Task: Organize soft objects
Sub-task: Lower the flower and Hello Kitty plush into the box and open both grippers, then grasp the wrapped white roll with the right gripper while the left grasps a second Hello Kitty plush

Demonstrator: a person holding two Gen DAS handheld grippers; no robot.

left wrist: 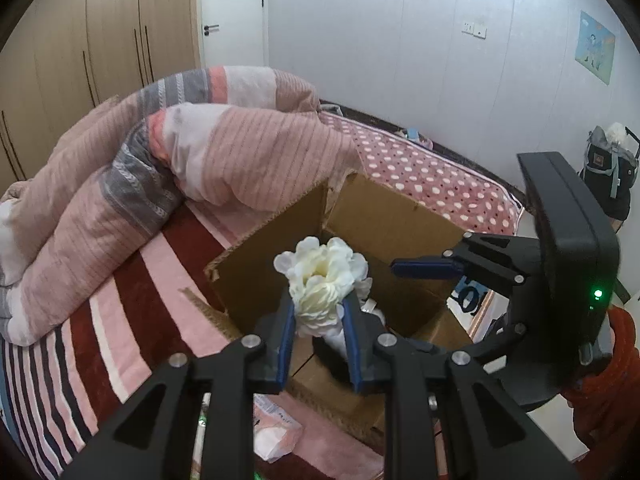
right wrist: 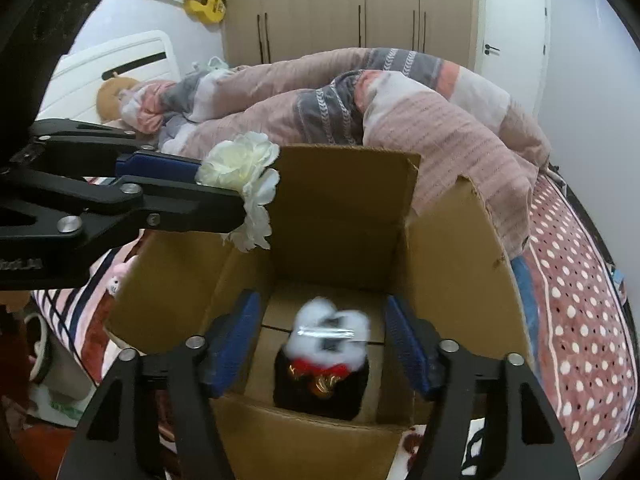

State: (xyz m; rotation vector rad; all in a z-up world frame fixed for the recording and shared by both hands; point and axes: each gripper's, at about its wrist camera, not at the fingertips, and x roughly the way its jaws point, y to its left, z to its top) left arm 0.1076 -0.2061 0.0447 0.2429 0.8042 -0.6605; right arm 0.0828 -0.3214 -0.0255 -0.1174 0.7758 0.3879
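Note:
My left gripper (left wrist: 318, 304) is shut on a cream fabric flower (left wrist: 320, 276) and holds it above the open cardboard box (left wrist: 256, 280) on the bed. It also shows in the right wrist view (right wrist: 240, 184), with the flower (right wrist: 244, 168) over the box's left flap (right wrist: 340, 192). My right gripper (right wrist: 320, 320) is open and empty over the box; it shows in the left wrist view (left wrist: 424, 270). A black and white plush toy (right wrist: 324, 364) with a red bow lies blurred on the box floor, between my right fingers.
A rumpled pink and grey striped quilt (left wrist: 132, 184) lies piled behind the box. The bed has a striped blanket (left wrist: 120, 340) and a polka-dot sheet (right wrist: 580, 320). A small pink plush (right wrist: 118, 276) lies left of the box. A wardrobe (right wrist: 340, 8) stands beyond.

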